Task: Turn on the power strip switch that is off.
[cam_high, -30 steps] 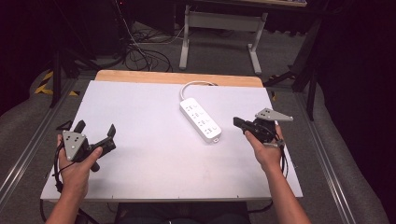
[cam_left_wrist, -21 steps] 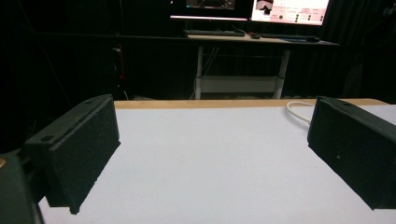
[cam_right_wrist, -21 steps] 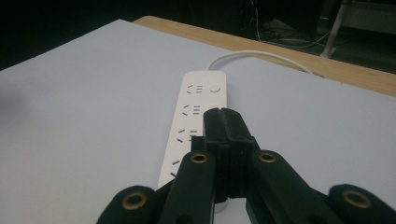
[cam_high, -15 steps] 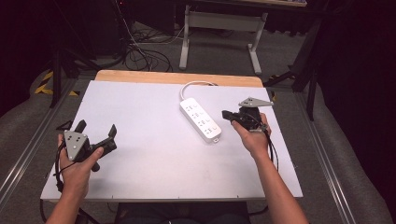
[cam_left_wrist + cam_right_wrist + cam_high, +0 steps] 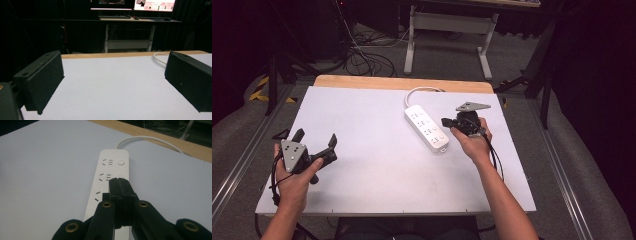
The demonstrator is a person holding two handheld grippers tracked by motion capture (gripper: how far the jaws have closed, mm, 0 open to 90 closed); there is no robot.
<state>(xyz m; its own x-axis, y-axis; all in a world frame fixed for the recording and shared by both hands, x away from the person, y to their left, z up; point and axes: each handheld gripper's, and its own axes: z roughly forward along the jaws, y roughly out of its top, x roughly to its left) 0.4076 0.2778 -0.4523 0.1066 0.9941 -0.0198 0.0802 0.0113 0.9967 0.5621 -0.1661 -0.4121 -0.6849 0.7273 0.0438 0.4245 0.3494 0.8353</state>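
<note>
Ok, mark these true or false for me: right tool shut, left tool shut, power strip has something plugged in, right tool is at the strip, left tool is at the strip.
1. The right tool is shut. True.
2. The left tool is shut. False: its jaws stand wide apart.
3. A plug sits in the power strip. False: the sockets in view are bare.
4. The right tool is over the strip. True.
5. The left tool is at the strip. False: it is far off, near the table's left edge.
</note>
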